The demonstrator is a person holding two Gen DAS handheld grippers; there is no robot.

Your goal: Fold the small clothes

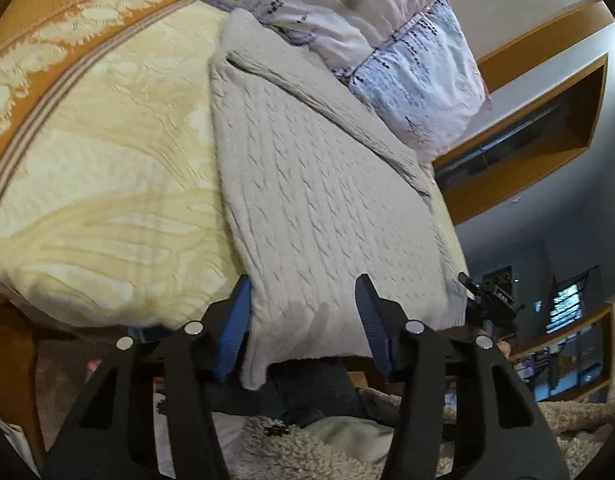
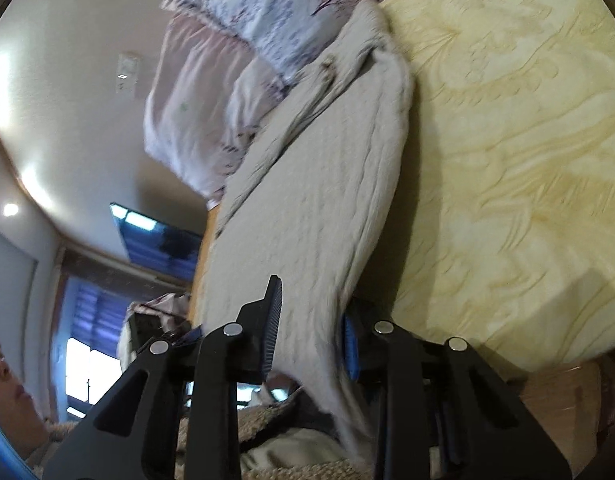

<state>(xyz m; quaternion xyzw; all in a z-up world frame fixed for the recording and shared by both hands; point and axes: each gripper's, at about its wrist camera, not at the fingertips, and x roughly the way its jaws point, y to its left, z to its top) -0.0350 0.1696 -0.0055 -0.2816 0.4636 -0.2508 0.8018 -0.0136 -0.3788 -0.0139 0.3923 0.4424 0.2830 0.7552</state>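
Observation:
A light grey cable-knit sweater [image 1: 319, 184] lies stretched on the yellow patterned bedspread [image 1: 107, 184], its near hem hanging over the bed's edge. My left gripper [image 1: 303, 316] is open, its blue-padded fingers [image 1: 237, 320] on either side of the hem's near corner. In the right wrist view the same sweater [image 2: 319, 200] runs away from me, one long edge folded over. My right gripper [image 2: 311, 328] straddles the hem, with cloth between its fingers [image 2: 272, 320]; the jaws stand apart and I cannot tell if they grip it.
A pale floral duvet [image 1: 387, 40] is heaped at the bed's far side, touching the sweater's top. Wooden shelving [image 1: 547, 128] is on the wall beyond. A fluffy rug or fleece [image 1: 307, 452] lies below the bed edge. A person's face [image 2: 7, 380] is at left.

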